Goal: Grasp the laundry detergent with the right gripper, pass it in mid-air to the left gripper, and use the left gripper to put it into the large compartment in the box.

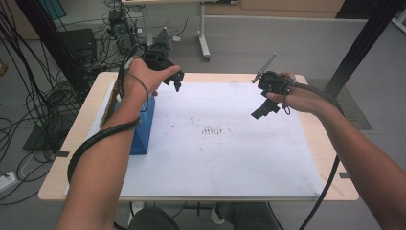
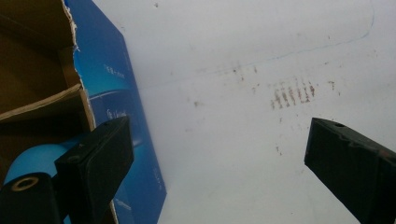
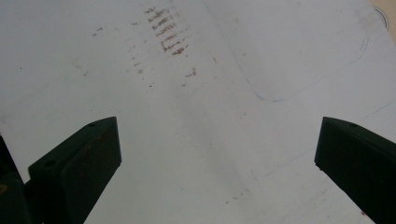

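- The worktop (image 1: 316,143) carries a white sheet (image 1: 230,158) over most of its surface; faint reddish-brown smudges (image 1: 213,130) mark the sheet near its middle.
- A blue cardboard box (image 1: 143,127) stands by the worktop's left edge, its long axis running from the near edge toward the far edge. In the left gripper view its open top shows brown cardboard dividers (image 2: 42,100) and something pale blue (image 2: 35,158) inside.
- The left hand-held gripper (image 1: 174,81) hangs above the far left part of the worktop, just beyond the box's far end. Its jaws stand wide apart and hold nothing. From its own camera, the box lies to the jaws' left, one jaw overlapping the box's rim.
- The right hand-held gripper (image 1: 262,111) hovers over the sheet toward the far right corner, well apart from the box, jaws spread wide and empty.
- The left one is clearly the nearer; I judge a short swing toward the left edge would bring it over the box's opening.
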Motion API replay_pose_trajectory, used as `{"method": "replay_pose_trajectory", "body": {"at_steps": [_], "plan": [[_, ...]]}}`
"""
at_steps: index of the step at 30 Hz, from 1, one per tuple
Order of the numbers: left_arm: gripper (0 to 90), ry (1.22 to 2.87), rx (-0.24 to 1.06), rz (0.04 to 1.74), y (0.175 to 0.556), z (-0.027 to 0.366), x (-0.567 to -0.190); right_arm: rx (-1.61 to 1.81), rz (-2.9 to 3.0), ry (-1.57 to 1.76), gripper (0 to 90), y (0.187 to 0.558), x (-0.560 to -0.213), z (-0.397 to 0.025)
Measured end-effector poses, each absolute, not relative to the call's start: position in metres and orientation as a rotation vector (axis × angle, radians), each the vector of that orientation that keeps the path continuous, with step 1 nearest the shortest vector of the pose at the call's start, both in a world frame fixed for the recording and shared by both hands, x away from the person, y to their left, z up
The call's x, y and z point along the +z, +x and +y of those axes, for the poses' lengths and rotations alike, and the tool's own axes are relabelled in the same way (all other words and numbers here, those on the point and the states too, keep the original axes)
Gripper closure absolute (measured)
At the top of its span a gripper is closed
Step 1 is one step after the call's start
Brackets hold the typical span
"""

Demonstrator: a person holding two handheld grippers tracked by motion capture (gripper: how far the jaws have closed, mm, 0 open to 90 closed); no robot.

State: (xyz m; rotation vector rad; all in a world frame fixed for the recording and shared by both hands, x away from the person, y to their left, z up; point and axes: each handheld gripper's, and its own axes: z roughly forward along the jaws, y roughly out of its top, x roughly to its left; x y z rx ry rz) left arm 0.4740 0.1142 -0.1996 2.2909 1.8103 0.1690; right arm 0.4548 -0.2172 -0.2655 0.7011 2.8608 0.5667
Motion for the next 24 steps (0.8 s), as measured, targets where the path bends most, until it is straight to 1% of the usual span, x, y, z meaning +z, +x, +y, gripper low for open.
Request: {"method": "replay_pose_trajectory", "body": {"at_steps": [24], "plan": [[8.7, 2.286, 0.172, 1.784, 0.4673, 0.1104, -0.2012, 0.577, 2.871, 0.705, 0.4, 0.4470, -0.2709, -0.2201]]}}
